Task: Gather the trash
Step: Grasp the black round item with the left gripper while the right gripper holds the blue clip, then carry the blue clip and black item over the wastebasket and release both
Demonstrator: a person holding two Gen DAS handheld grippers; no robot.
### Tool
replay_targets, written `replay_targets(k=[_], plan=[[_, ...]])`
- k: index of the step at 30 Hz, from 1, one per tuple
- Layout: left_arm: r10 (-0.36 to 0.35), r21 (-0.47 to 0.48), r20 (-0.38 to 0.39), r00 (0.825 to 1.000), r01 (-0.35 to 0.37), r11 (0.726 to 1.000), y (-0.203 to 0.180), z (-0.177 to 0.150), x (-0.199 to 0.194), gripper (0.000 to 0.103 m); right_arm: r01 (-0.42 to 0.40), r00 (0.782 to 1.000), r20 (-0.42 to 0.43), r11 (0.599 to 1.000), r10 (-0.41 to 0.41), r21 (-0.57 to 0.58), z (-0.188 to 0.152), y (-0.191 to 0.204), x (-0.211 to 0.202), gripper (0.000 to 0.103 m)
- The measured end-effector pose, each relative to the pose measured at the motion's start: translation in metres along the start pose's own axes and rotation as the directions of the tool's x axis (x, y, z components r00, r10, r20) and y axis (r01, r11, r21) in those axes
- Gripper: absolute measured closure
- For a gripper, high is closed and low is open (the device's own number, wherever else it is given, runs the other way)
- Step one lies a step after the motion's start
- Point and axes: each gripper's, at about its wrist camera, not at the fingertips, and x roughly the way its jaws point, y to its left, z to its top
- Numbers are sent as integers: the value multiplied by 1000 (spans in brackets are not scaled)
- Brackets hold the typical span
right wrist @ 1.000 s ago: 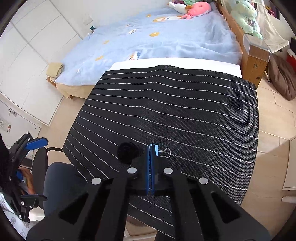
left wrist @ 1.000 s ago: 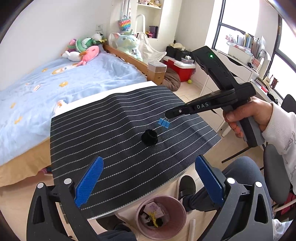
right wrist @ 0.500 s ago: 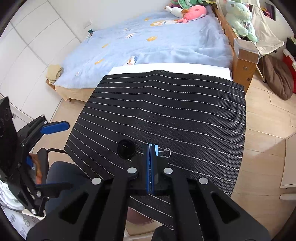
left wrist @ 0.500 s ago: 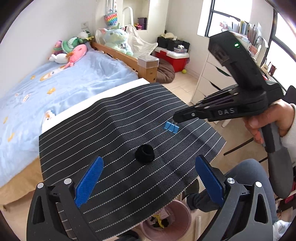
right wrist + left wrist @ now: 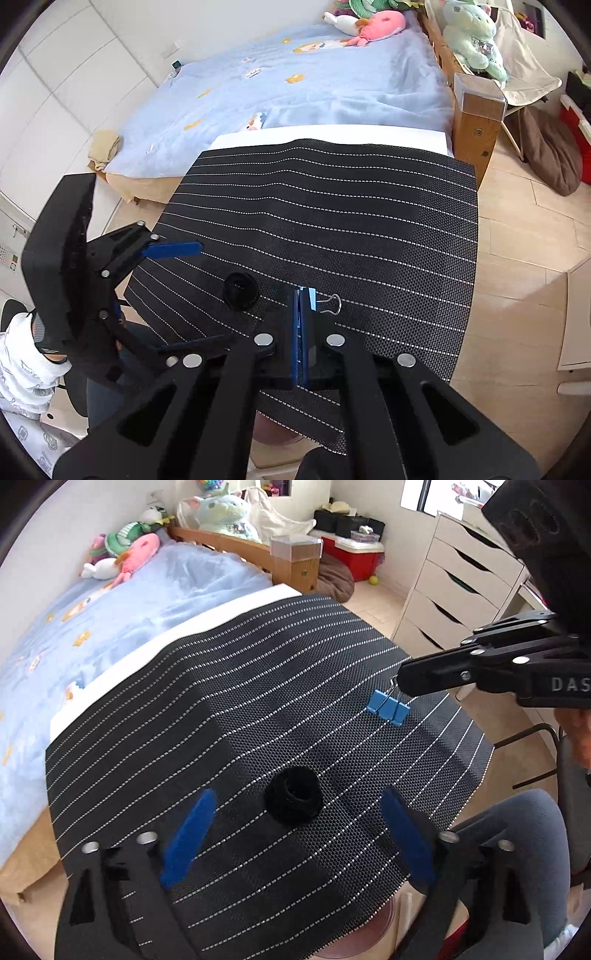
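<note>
Left wrist view: binder clip [image 5: 388,709] pinched in right hand-held gripper [image 5: 402,685]

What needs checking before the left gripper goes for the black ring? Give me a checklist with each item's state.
1. Left gripper open wide enough: ok, its blue pads stand on either side of the black ring.
2. Ring free on the striped mat, nothing touching it: ok.
3. Right gripper shut on the blue binder clip: ok, it pinches the wire handle.
4. Clip lifted off the mat: cannot tell.
5. Right gripper apart from the ring: ok, but close by.
6. Pink bin under the mat's near edge reachable: cannot tell, mostly hidden.
</note>
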Motion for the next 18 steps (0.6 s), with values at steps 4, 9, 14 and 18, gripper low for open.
replay_targets(k=[4, 9, 14, 18], plan=[[6, -13, -24, 1000, -6, 1000, 2, -3, 10, 46, -4, 1000, 0, 1000, 4, 3, -2, -1, 1, 102], [17, -20, -25, 1000, -17, 1000, 4, -5, 13, 56, -8, 1000, 1, 1000, 8, 1, -3, 0, 2, 102], [26, -30, -20, 999, -27, 999, 7, -4, 11, 73, -10, 1000, 2, 1000, 10, -2, -3, 2, 3, 102], [24, -32, -13, 1000, -24, 999, 8, -3, 9, 75, -7, 1000, 6, 1000, 7, -6, -3, 5, 4, 102]])
